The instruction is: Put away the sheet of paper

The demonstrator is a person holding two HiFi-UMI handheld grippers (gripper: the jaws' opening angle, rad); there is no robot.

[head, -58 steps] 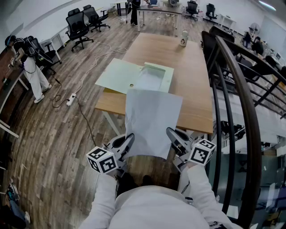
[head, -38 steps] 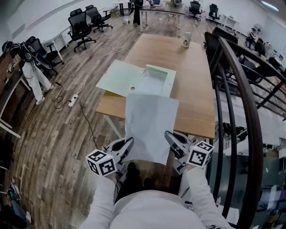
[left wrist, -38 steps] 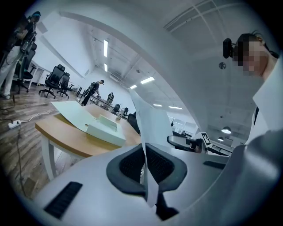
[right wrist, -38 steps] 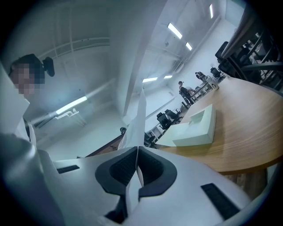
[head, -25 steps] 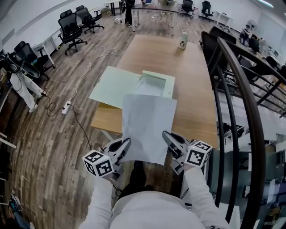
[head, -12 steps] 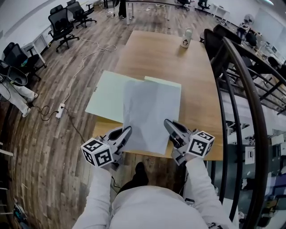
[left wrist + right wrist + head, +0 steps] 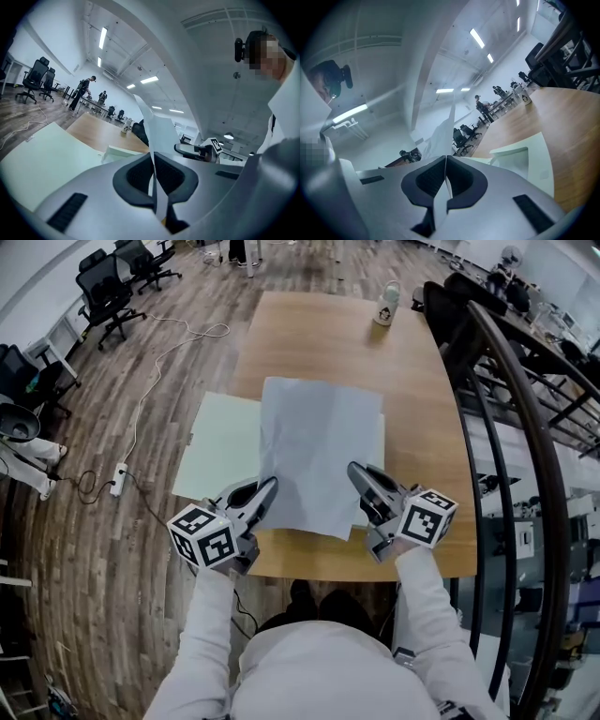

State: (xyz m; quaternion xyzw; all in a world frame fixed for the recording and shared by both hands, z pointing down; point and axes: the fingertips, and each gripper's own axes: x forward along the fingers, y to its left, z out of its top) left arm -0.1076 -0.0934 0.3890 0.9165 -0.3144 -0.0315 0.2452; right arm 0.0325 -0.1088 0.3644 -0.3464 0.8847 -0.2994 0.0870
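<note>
The pale sheet of paper (image 7: 314,451) is stretched flat between both grippers, over the open light-green folder (image 7: 220,442) lying at the near end of the wooden table (image 7: 328,334). My left gripper (image 7: 265,491) is shut on the sheet's near left corner. My right gripper (image 7: 359,474) is shut on its near right corner. In the left gripper view the paper's edge (image 7: 159,126) runs up out of the closed jaws, with the folder (image 7: 47,154) below. The right gripper view shows the sheet (image 7: 440,131) pinched the same way, above the folder's pocket (image 7: 525,159).
A white mug (image 7: 384,304) stands at the table's far end. A dark curved railing (image 7: 525,427) runs along the right. Office chairs (image 7: 108,287) and a cable with a power strip (image 7: 117,479) are on the wooden floor at left.
Both grippers have carried the sheet forward. It hung short of the table's near edge before; now it lies over the open folder. The grips have not changed.
</note>
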